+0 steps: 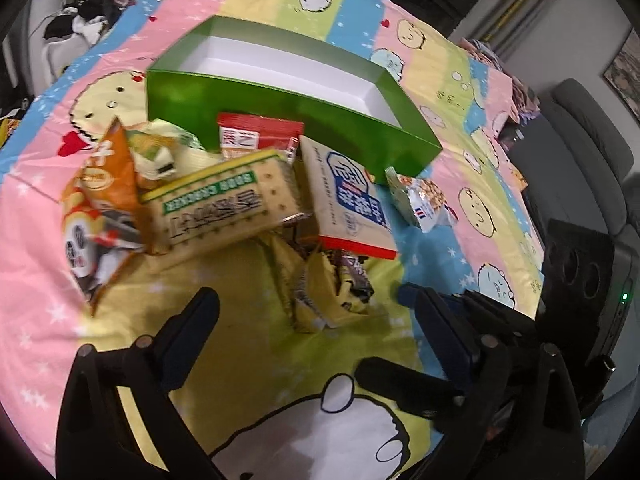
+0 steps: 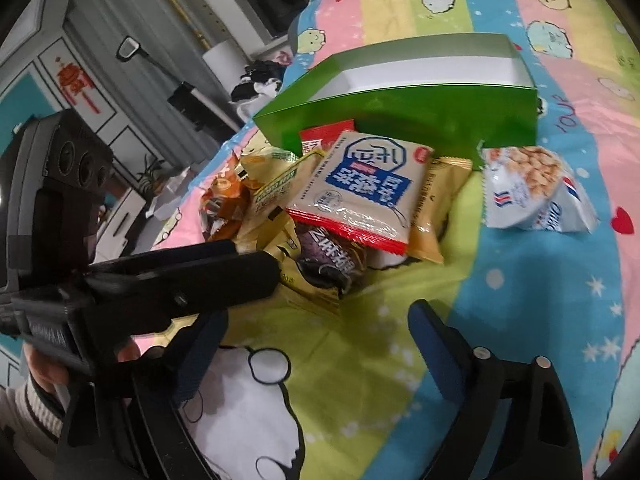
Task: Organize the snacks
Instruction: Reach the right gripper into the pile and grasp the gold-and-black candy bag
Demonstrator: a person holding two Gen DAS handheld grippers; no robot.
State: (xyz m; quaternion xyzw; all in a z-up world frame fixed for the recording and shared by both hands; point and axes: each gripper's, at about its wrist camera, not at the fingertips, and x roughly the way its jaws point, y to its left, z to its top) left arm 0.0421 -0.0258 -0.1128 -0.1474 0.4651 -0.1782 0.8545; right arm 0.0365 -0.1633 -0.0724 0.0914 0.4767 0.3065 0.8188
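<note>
On the cartoon bedsheet [image 1: 460, 128] I see:
Left gripper [image 1: 308, 312]: my jaws gape, nothing between them.
Snack pile [image 1: 256, 200]: heaped just ahead, against the green box [image 1: 280, 112].
Right gripper [image 2: 316, 320]: my jaws spread, empty.
Peanut pack [image 2: 536, 188]: apart, right of the pile.

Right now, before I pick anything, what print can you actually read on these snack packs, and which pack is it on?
"SODA CRACKER", upside down on the green band of the cracker pack.
White and blue pack: large Chinese characters, upside down; I can't read them reliably.
Red pack: Chinese characters, partly hidden.
Purple wrapper: Chinese characters, blurred.
Orange bag and biscuit bag: print too small or blurred.
Green box: no text.
</note>
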